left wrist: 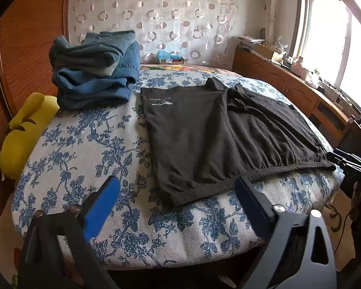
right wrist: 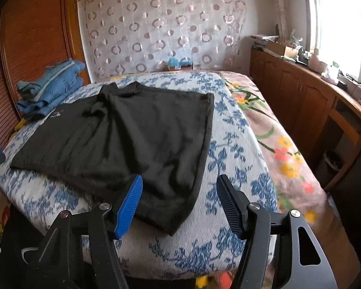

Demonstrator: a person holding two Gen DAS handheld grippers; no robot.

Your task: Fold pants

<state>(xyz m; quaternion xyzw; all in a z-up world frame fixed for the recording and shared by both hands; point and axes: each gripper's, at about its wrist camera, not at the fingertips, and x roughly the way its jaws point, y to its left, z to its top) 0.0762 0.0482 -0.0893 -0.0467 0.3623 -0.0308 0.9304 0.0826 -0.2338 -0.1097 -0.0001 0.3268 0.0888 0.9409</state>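
A pair of dark brown pants (left wrist: 204,132) lies spread flat on the bed (left wrist: 84,149) – waistband along the near edge, legs running toward the far edge, a small white logo near one far hem. The bed carries a white cover with blue flowers.

The left gripper (left wrist: 178,202) hovers over the near edge just before the waistband, its 2 blue-padded fingers (left wrist: 101,207) spread wide with nothing between them. The right gripper (right wrist: 180,204) sits at the waistband's right corner; its fingers (right wrist: 128,207) are apart, the corner of the pants lying below the gap, the pads not pressing on the cloth.

A pile of folded blue jeans (left wrist: 96,69) rests at the far left corner – well apart from the pants. A yellow pillow (left wrist: 24,130) lies off the left edge.
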